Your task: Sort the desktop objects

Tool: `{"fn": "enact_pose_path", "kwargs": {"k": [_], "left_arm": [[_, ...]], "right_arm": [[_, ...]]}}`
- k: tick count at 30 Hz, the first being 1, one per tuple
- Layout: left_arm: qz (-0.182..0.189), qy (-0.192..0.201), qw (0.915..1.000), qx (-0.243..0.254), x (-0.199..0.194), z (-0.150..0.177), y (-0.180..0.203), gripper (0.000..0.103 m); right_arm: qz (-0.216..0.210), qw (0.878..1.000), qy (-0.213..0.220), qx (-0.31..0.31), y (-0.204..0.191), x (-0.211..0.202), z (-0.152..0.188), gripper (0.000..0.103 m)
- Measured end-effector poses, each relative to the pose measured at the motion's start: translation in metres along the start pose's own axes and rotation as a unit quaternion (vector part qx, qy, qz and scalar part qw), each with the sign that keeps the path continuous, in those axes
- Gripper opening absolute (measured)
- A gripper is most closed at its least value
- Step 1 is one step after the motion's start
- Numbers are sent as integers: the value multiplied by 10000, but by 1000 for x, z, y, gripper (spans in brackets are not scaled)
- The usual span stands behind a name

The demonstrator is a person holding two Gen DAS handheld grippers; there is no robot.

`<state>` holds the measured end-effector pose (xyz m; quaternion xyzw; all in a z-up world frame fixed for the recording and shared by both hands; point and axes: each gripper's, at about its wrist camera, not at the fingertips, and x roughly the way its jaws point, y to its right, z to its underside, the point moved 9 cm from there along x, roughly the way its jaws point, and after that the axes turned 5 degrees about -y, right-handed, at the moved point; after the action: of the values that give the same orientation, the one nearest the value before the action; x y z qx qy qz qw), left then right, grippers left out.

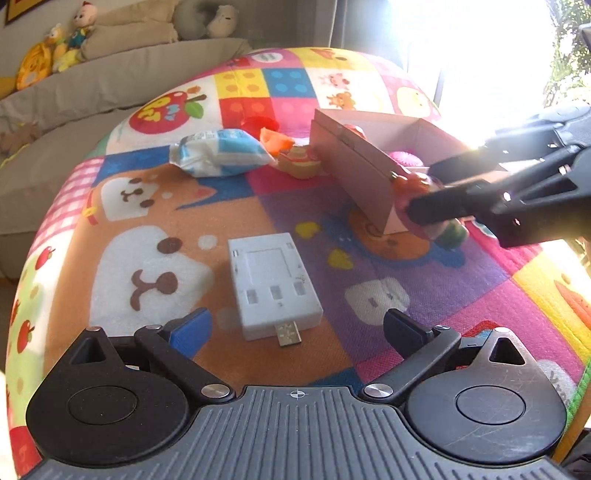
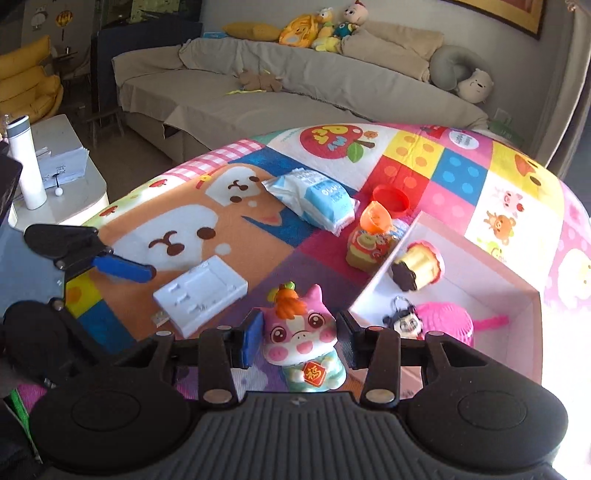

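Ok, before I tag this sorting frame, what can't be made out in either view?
- Left wrist view: sun glare whites out the far side of the open pink cardboard box; the right hand-held gripper covers most of the pink cartoon pig figurine.
- Right wrist view: glare washes out the box's near right corner; the small black-haired keychain doll sits partly behind a gripper finger.
- Print on the blue-and-white tissue pack is too small to read.

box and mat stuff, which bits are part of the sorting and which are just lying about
Job:
pink pig toy, in the right gripper
cardboard box
white charger block, before the open left gripper
tissue pack
snack jar
red lid

Lying about:
sofa
plush toys
white flask
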<state>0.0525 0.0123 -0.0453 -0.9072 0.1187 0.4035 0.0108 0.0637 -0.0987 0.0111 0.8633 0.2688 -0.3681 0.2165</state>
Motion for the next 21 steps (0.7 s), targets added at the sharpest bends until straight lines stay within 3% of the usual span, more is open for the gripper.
{"fn": "enact_pose_path", "kwargs": {"k": [4,7,9,17,21], "left_arm": [[356,-102,9993,3,7,-2,18,102],[757,-132,9970,101,7,-2,35,102],[944,-124,9952,219,4,-2,47,102],[701,20,9971,291,-7,-8,40,102],[478,51,9984,288,-6,-13,24,102]], "right_arm": [[282,9993,-202,167,11,-10,40,43],[116,9981,-167,574,24,-15,57,44],[74,9964,-62,847,36,-17,57,54],[-215,9891,308,1425,61,18,17,57],[-63,9878,376,1511,64,33,3,57]]}}
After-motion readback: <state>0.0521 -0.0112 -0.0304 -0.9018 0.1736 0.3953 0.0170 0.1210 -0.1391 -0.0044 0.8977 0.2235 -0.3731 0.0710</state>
